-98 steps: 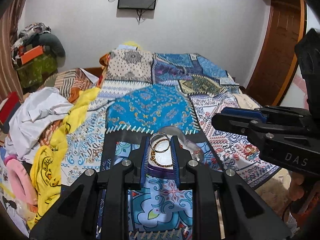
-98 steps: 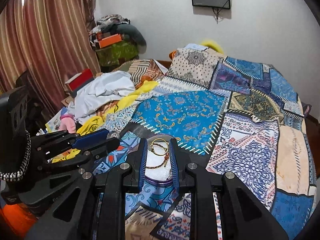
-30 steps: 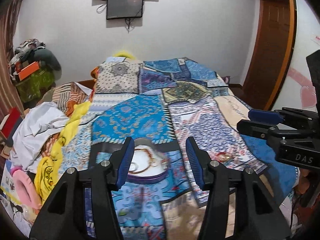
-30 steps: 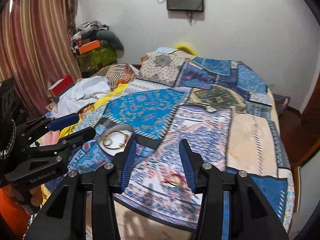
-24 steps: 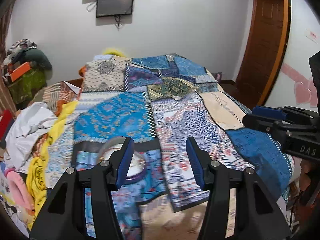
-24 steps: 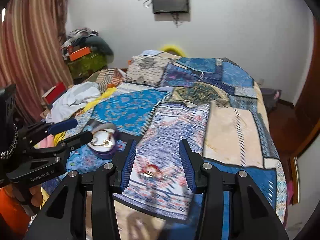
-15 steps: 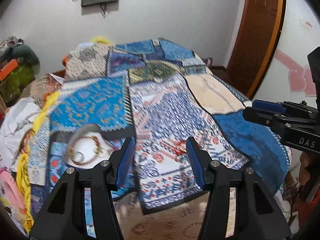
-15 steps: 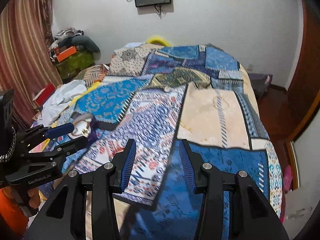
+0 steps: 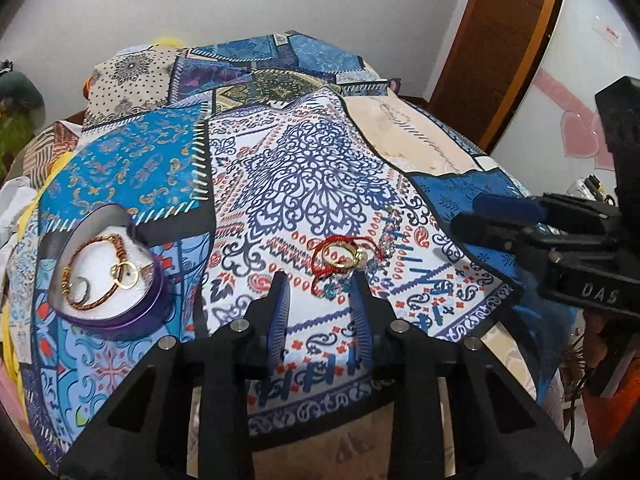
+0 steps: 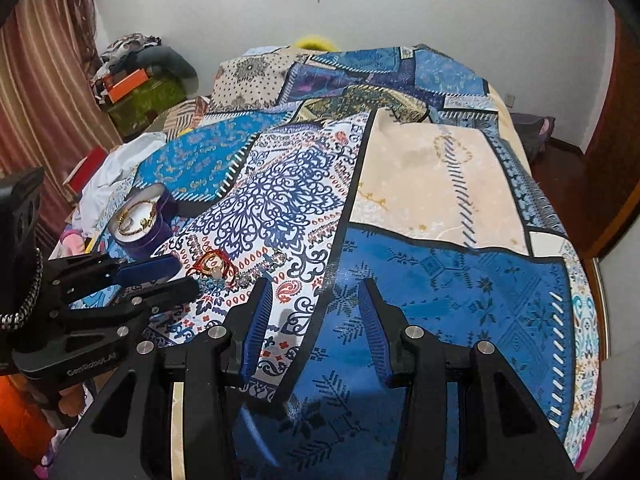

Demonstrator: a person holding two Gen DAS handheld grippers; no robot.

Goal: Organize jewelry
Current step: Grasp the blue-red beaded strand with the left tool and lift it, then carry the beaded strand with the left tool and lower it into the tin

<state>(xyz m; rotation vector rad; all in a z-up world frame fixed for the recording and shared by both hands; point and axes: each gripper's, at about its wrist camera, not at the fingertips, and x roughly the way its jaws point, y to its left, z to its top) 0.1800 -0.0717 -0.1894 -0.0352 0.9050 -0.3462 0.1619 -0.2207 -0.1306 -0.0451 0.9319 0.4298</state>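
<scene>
Blue patchwork cloth covers the big bed [image 9: 312,152]. On it sits a purple heart-shaped box [image 9: 108,276] with a gold bracelet [image 9: 96,268] lying inside on white padding. Well to the right of the box, a small pile of jewelry [image 9: 344,258] lies on the cloth, with a red string and gold rings. The left gripper [image 9: 320,284] hangs just before that pile, its fingers wide apart and holding nothing. The right gripper [image 10: 316,292] is wide apart too, over the blue cloth.

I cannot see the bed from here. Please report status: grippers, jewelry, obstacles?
Left gripper open, empty, at jewelry pile. Right gripper open, empty, over bedspread. Heart box holds bracelets. Nothing blocking.
</scene>
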